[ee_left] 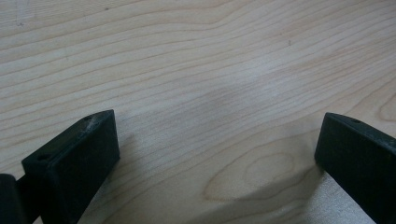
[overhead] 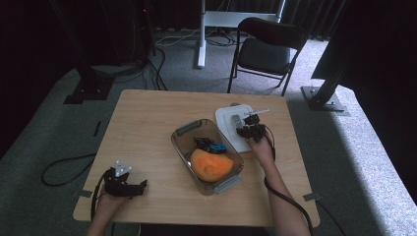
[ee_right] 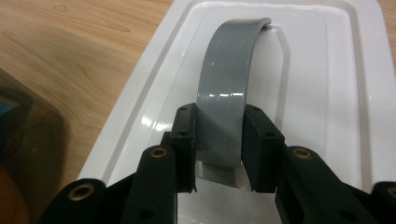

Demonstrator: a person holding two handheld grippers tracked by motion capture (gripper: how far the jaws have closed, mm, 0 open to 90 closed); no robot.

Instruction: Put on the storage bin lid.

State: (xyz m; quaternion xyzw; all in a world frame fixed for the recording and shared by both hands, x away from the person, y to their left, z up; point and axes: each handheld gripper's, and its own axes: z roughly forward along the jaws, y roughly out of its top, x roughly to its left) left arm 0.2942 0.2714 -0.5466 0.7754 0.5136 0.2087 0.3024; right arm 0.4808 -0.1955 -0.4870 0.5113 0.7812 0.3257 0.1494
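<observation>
On worktop: one clear container (overhead: 207,156), one white lid (ee_right: 327,84).
Lid handle (ee_right: 229,98): one, grey, clamped by right gripper (ee_right: 218,149) fingers.
Left gripper (ee_left: 217,158): fingers spread, empty.
Container contents: orange lump, dark-blue bits, unclear.

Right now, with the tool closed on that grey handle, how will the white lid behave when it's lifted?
The lid looks like thin moulded plastic, so probably light and fairly stiff. The right tool grips the arched grey handle near one end, so the lid may hang tilted. Its glossy surface suggests it could slide easily.
</observation>
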